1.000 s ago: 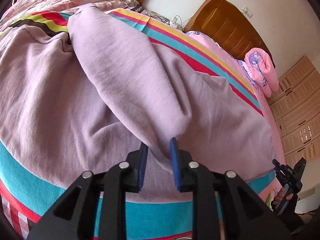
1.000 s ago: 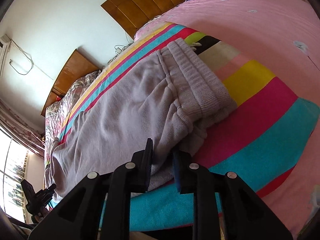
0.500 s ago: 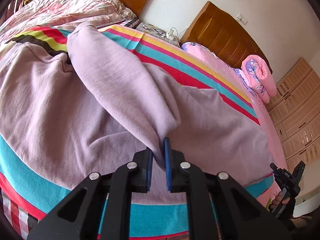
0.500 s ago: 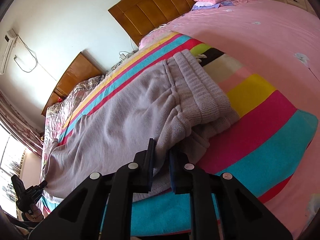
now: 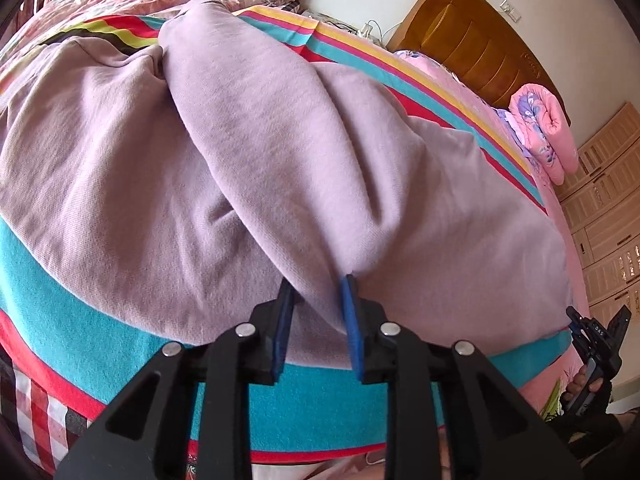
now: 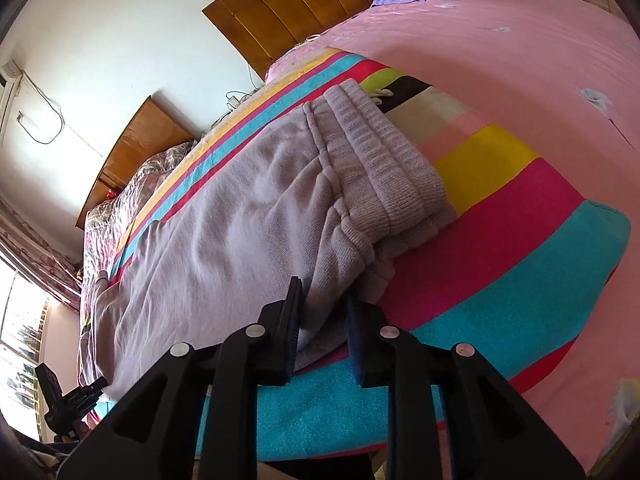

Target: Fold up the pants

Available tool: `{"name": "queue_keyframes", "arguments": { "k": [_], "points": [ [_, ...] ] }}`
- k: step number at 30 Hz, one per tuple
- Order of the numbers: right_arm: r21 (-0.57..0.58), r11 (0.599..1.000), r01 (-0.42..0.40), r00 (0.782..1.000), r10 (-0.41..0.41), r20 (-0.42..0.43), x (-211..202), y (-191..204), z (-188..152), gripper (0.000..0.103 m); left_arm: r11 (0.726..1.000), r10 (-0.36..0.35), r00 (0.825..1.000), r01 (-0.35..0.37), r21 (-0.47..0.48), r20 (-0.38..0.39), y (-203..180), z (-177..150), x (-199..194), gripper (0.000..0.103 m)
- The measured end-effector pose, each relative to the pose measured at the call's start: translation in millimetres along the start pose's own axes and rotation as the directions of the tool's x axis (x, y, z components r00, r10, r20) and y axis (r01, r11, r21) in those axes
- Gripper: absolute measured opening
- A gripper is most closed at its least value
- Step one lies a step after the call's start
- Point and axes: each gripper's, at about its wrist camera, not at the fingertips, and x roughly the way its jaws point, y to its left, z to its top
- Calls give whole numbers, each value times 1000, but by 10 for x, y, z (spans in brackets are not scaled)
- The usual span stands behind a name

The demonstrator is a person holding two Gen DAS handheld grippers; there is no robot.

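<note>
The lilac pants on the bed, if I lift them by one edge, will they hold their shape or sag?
The pants will probably sag: the fabric lies in soft creases and a raised fold runs to the left gripper. The thick ribbed waistband looks heavier, so that end may drag. The fleecy surface likely grips the striped blanket rather than sliding.

- A pair of soft lilac fleece pants [image 5: 248, 184] is spread across a striped bedspread.
- One leg [image 5: 256, 128] is folded diagonally over the rest, forming a raised ridge.
- The ribbed waistband [image 6: 384, 156] is doubled over, bunched at one end.
</note>
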Motion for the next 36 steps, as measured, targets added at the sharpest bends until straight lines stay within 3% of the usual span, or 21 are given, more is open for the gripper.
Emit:
{"name": "queue_keyframes", "arguments": {
  "k": [3, 5, 6, 8, 9, 10, 11, 13, 15, 18, 20, 22, 24, 26, 28, 30, 32, 34, 36],
  "points": [
    [33, 997, 69, 997, -70, 14, -147, -12, -13, 46, 1000, 14, 1000, -13, -3, 17, 39, 2, -58, 55],
    [13, 992, 125, 989, -126, 76, -342, 64, 2, 48, 1000, 31, 999, -31, 5, 43, 39, 18, -128, 65],
    [-20, 989, 150, 981, -146, 126, -451, 161, 11, 48, 999, 41, 997, -41, 6, 63, 50, 36, -171, 72],
    [-122, 973, 196, 959, -164, 232, -605, 456, 38, 48, 999, 50, 994, -50, -1, 95, 85, 90, -242, 75],
    [-198, 961, 193, 954, -137, 266, -621, 640, 38, 49, 999, 48, 993, -47, -9, 109, 112, 116, -275, 77],
    [-278, 944, 175, 956, -96, 276, -589, 841, 16, 58, 999, 49, 991, -47, -20, 127, 144, 144, -306, 82],
    [-356, 924, 141, 967, -52, 248, -489, 1044, -13, 71, 998, 60, 988, -55, -33, 144, 184, 157, -337, 85],
    [-483, 875, 44, 989, 28, 142, -184, 1439, -114, 73, 994, 100, 981, -91, -66, 168, 271, 198, -386, 90],
    [-591, 804, -65, 997, 78, -4, 186, 1800, -279, 73, 988, 130, 975, -112, -106, 181, 382, 233, -445, 90],
    [-689, 712, -133, 984, 14, -175, 647, 2126, -608, 72, 976, 186, 960, -157, -149, 211, 636, 224, -613, 90],
    [-710, 684, -169, 967, -24, -254, 826, 2175, -763, 75, 961, 249, 938, -208, -182, 241, 876, 213, -771, 93],
    [-760, 633, -144, 970, -60, -234, 811, 2239, -901, 75, 940, 305, 914, -245, -238, 266, 1174, 269, -938, 93],
    [-742, 653, -151, 966, -64, -252, 799, 2296, -791, 73, 911, 358, 889, -265, -315, 285, 1529, 333, -1109, 93],
    [-757, 637, -144, 976, -33, -213, 765, 2506, -637, 73, 886, 355, 888, -219, -408, 293, 1906, 382, -1214, 94],
    [-796, 576, -184, 979, 36, -201, 788, 2953, -556, 73, 869, 333, 895, -169, -465, 298, 2208, 443, -1218, 94],
    [-817, 489, -306, 952, 156, -263, 941, 3580, -553, 73, 853, 349, 891, -175, -491, 289, 2393, 520, -1180, 93],
    [-819, 379, -431, 901, 232, -367, 1204, 4317, -678, 73, 838, 346, 893, -157, -522, 287, 2538, 572, -1126, 93],
    [-818, 258, -515, 853, 245, -460, 1530, 5067, -928, 70, 831, 324, 897, -118, -544, 302, 2622, 602, -1087, 93],
    [-786, 176, -593, 801, 225, -555, 1860, 5750, -1216, 68, 820, 328, 895, -111, -561, 302, 2689, 639, -1061, 93]
  ]
}}
